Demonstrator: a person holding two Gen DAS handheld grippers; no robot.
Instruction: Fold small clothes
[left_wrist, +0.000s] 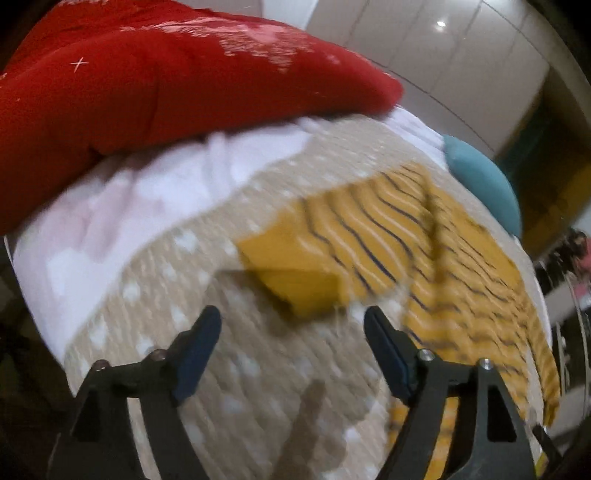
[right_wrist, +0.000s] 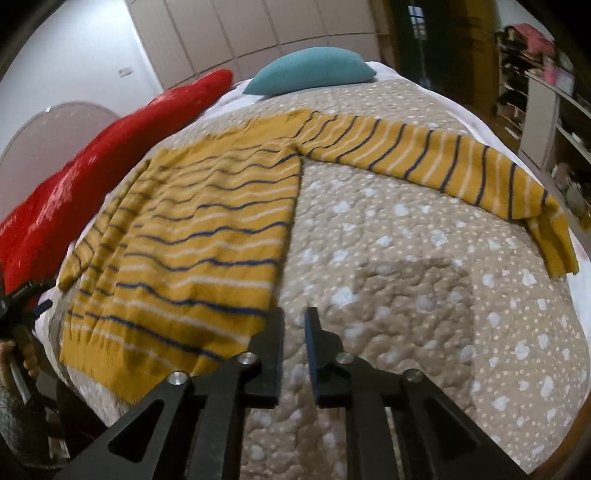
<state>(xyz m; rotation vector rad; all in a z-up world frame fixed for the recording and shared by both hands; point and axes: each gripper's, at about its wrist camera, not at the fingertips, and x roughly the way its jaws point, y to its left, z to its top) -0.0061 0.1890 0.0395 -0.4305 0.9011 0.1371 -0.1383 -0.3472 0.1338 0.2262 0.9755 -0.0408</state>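
Observation:
A small mustard-yellow sweater (right_wrist: 207, 236) with navy and white stripes lies flat on a beige dotted quilt (right_wrist: 406, 280). One sleeve (right_wrist: 443, 162) stretches out to the right; the other sleeve (right_wrist: 99, 236) is folded along the left side. My right gripper (right_wrist: 294, 325) hovers just off the sweater's lower right hem, jaws nearly closed and empty. In the blurred left wrist view, my left gripper (left_wrist: 293, 325) is open and empty, just short of the sweater's plain yellow cuff (left_wrist: 295, 280). The left gripper also shows at the right view's left edge (right_wrist: 26, 295).
A red blanket (right_wrist: 92, 173) lies along the bed's left side over a white sheet (left_wrist: 110, 221). A teal pillow (right_wrist: 314, 68) sits at the head. Wardrobe doors (right_wrist: 258, 26) stand behind. Shelves (right_wrist: 546, 92) with clutter are at the right.

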